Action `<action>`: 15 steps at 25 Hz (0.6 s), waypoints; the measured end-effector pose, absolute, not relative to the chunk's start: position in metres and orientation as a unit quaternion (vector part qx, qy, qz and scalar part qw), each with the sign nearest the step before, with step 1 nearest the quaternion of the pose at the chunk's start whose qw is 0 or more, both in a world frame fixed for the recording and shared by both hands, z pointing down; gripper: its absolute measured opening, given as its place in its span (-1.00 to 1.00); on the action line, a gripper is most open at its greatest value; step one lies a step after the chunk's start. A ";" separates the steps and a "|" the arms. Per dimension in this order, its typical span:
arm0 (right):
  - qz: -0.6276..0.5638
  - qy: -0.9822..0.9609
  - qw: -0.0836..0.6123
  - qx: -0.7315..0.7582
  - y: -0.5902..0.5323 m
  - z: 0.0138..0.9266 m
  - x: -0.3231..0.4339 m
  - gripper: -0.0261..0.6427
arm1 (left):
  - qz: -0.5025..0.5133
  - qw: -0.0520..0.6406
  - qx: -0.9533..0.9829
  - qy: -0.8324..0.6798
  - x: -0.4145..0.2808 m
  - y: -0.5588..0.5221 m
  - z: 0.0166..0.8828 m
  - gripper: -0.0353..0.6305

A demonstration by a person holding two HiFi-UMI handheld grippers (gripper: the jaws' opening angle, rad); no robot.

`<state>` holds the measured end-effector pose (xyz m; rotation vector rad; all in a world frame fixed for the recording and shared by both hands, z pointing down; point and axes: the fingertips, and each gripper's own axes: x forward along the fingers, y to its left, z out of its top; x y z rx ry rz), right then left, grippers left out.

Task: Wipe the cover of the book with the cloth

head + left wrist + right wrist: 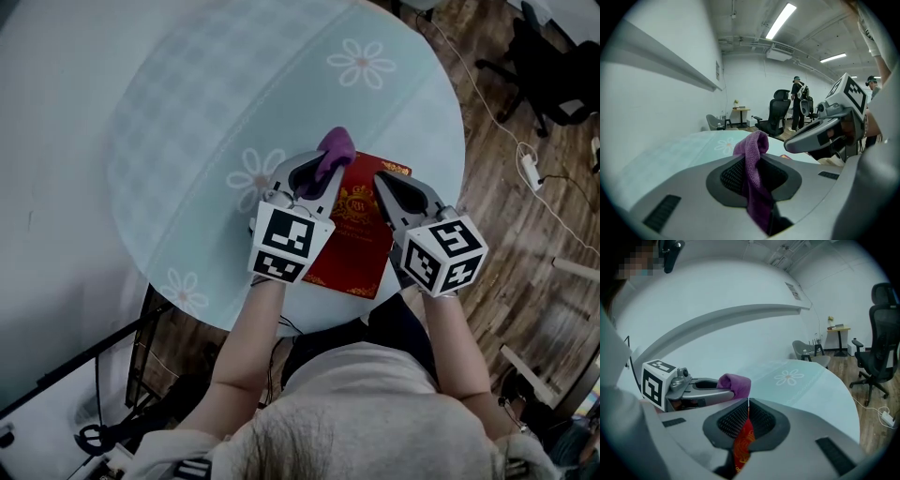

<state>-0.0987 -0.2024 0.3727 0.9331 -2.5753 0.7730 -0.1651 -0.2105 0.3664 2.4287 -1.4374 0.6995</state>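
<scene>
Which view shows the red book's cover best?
The head view: the book shows most of its gold-printed cover. The right gripper view shows only a red strip between its jaws; the left gripper view, a sliver.

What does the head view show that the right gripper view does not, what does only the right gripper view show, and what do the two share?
Only the head view: the whole cover of the red book with its gold emblem, at the near edge of the round table, and the person's forearms. Only the right gripper view: the right gripper with its jaws shut on the book's cover edge, and a long wall ledge. Both: the purple cloth clamped in the left gripper, and the table's daisy print.
</scene>
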 end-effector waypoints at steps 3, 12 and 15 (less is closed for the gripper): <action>0.273 -0.891 0.151 0.331 -0.201 0.378 -0.094 -0.85 | 0.254 0.121 0.829 -0.484 -0.163 -0.215 0.379 -0.65; 0.292 -0.874 0.160 0.353 -0.205 0.403 -0.080 -0.85 | 0.275 0.143 0.833 -0.458 -0.153 -0.224 0.411 -0.65; 0.295 -0.870 0.154 0.364 -0.207 0.406 -0.076 -0.85 | 0.284 0.141 0.835 -0.451 -0.148 -0.227 0.419 -0.65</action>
